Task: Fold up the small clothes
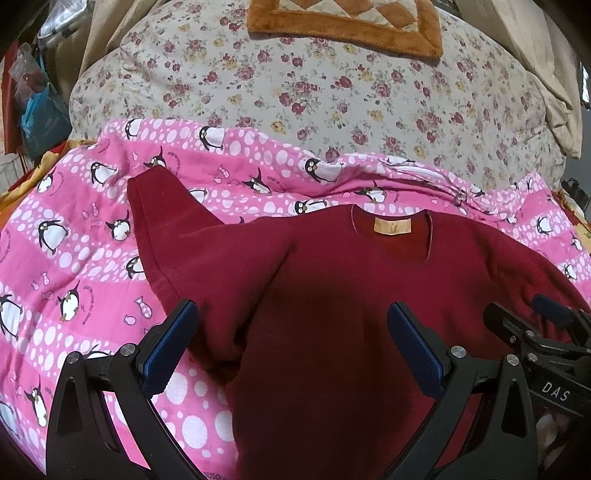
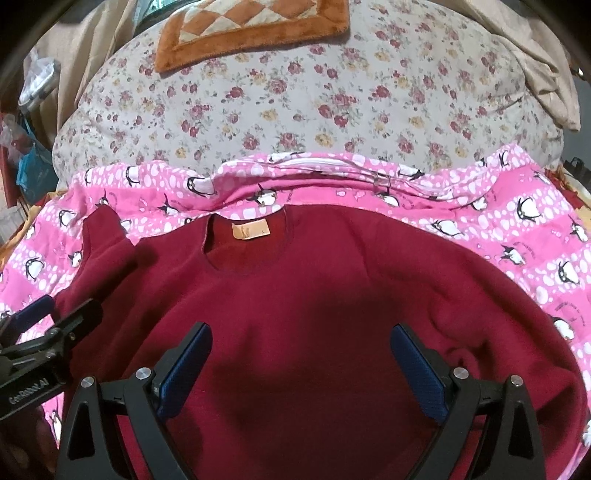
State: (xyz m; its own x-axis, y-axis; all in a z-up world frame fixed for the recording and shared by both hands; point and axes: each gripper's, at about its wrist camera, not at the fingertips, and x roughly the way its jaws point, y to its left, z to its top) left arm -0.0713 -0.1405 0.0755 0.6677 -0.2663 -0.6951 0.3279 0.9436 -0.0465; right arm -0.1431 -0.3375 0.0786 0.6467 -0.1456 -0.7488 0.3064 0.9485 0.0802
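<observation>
A small dark red fleece sweater [image 1: 314, 295] [image 2: 314, 295] lies flat, front up, on a pink penguin-print blanket [image 1: 74, 258] [image 2: 535, 229]. Its neckline with a tan label [image 1: 392, 226] [image 2: 251, 230] points away from me. One sleeve [image 1: 162, 221] stretches up to the left; the other sleeve [image 2: 498, 314] curves down the right side. My left gripper [image 1: 291, 325] hovers open over the sweater's left chest and armpit. Over the middle of the body my right gripper [image 2: 301, 343] stands open as well. Neither holds any cloth. Each gripper shows at the other view's edge.
Behind the blanket rises a bulky floral quilt [image 1: 314, 92] [image 2: 295, 103] with an orange plush mat [image 1: 343, 26] [image 2: 251, 29] on top. Bags and clutter [image 1: 33, 92] hang at the far left. Beige fabric [image 1: 546, 74] drapes at the right.
</observation>
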